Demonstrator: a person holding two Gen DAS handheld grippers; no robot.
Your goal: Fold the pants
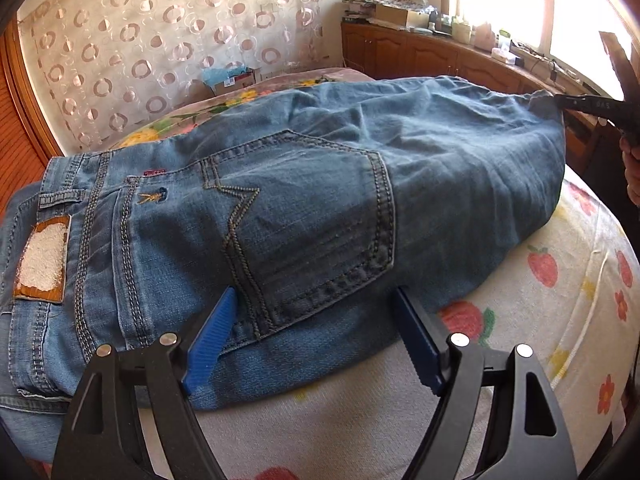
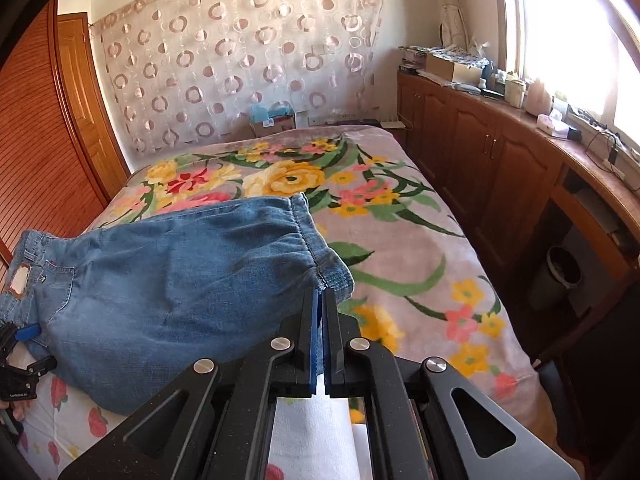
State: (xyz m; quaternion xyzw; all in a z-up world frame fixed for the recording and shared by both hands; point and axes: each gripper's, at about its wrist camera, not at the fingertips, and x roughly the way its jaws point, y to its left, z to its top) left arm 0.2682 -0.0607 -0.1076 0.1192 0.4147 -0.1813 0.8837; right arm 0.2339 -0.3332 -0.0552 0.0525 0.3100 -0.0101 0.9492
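Observation:
Blue jeans point(image 1: 312, 208) lie folded lengthwise on the bed, back pocket up, with the waistband and its leather patch point(image 1: 42, 256) at the left. My left gripper point(image 1: 315, 296) is open, its blue pads point(image 1: 212, 340) straddling the near edge of the seat below the pocket. In the right wrist view the jeans point(image 2: 180, 280) stretch leftwards from the leg hem. My right gripper point(image 2: 320, 296) is shut on that hem and lifts it a little off the blanket. The right gripper point(image 1: 580, 102) also shows at the far right of the left wrist view, and the left gripper point(image 2: 34, 348) at the left edge of the right wrist view.
A floral blanket point(image 2: 400, 240) covers the far part of the bed, and a strawberry-print sheet point(image 1: 540, 320) the near part. Wooden cabinets point(image 2: 480, 152) with clutter on top run under the window on the right. A louvred wardrobe point(image 2: 36, 168) stands on the left.

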